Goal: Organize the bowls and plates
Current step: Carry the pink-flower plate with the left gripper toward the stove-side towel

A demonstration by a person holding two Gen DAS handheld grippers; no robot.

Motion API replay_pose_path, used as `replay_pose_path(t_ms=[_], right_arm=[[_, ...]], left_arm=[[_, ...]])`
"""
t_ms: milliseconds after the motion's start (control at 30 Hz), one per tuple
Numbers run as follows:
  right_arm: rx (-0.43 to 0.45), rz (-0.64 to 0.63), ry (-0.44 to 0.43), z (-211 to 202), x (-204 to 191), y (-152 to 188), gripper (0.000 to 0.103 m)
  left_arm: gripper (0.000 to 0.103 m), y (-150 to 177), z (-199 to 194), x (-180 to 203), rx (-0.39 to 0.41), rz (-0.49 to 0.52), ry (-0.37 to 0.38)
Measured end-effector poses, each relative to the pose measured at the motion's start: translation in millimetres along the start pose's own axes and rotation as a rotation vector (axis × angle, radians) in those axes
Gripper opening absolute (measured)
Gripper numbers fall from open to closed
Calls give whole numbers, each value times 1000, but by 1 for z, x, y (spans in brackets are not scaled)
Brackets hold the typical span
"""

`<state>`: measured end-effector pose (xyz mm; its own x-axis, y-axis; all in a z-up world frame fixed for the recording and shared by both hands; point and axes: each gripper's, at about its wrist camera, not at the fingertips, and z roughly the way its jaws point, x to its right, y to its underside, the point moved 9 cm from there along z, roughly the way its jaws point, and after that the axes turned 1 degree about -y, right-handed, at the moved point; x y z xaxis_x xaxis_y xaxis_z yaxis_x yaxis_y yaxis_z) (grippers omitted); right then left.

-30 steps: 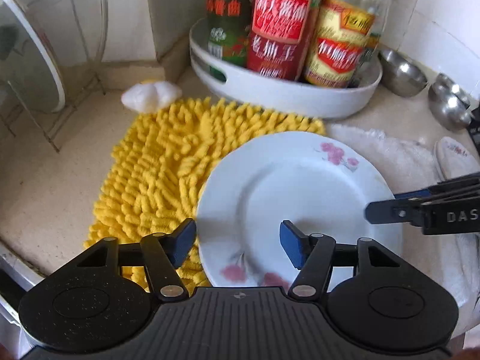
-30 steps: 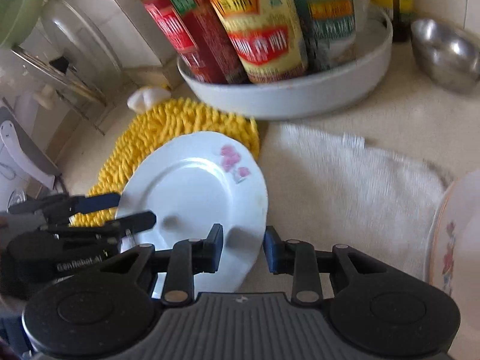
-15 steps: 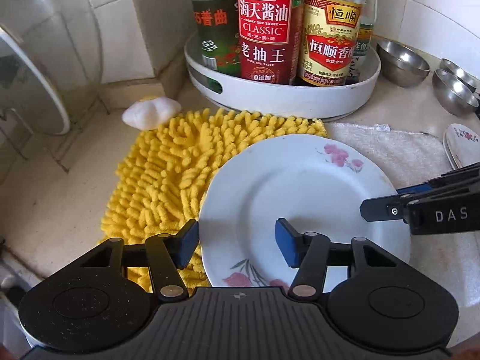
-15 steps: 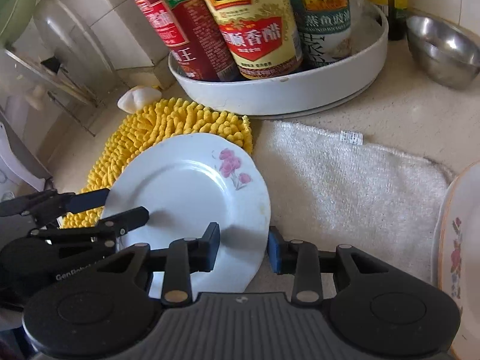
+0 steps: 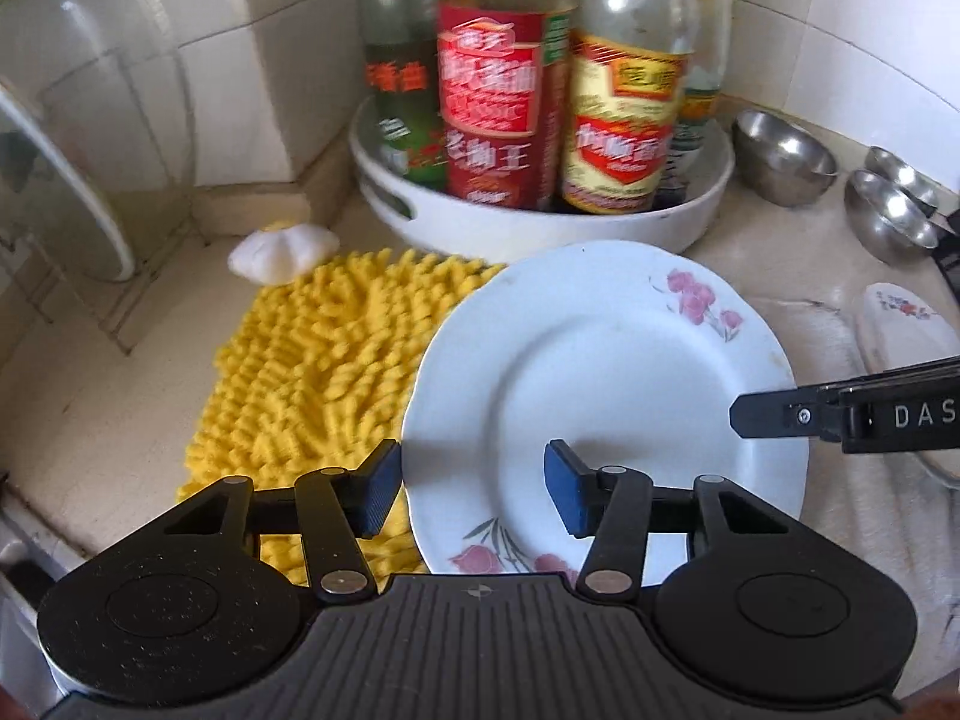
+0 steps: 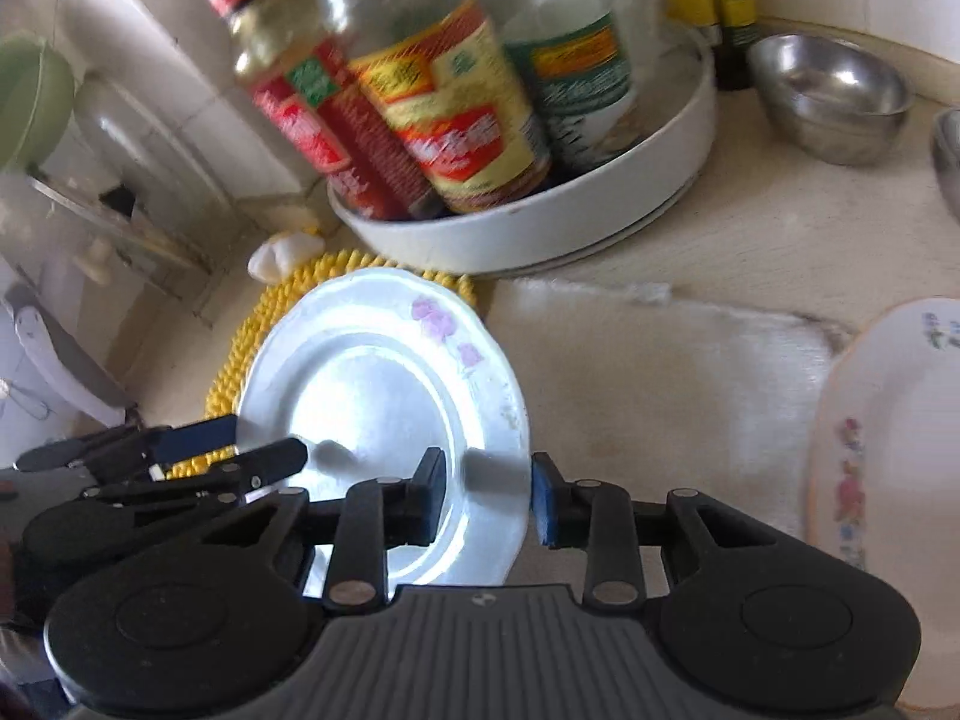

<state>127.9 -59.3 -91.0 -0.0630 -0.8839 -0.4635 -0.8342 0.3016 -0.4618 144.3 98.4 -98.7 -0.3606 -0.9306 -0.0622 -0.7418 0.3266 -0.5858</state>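
Note:
A white plate with pink flowers (image 5: 606, 384) is tilted, its far rim raised above the yellow mat (image 5: 312, 372). My left gripper (image 5: 471, 489) is open with its jaws either side of the plate's left rim. My right gripper (image 6: 483, 498) is open and straddles the plate's (image 6: 384, 408) right rim. A second flowered plate (image 6: 888, 480) lies at the right on the white towel (image 6: 660, 384). Steel bowls (image 5: 783, 156) stand at the back right.
A white round tray (image 5: 540, 222) holds several sauce bottles behind the plate. A garlic bulb (image 5: 282, 246) lies by the mat. A glass lid (image 5: 66, 138) stands in a wire rack at the left. A tiled wall runs behind.
The plate's far rim has lifted and it sits closer to the bottle tray. Both grippers have moved forward with it; the right gripper's jaws stand wider apart.

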Motion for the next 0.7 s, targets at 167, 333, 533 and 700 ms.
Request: replay_pose_path(t_ms=[167,333,533,700], right_arm=[[29,44,23,-17,19,-2,50],[64,85,35,-35,37,-6,50],[111,139,56,-62,59,-9,50],[146,207,96,-85,90,-4,50]], left_arm=[[59,-16,0,23,21,37,32],[59,-28,4,44,23,75,62],[59,-45,2,74,37,122,113],[59,-58,7,109,48,182,171]])
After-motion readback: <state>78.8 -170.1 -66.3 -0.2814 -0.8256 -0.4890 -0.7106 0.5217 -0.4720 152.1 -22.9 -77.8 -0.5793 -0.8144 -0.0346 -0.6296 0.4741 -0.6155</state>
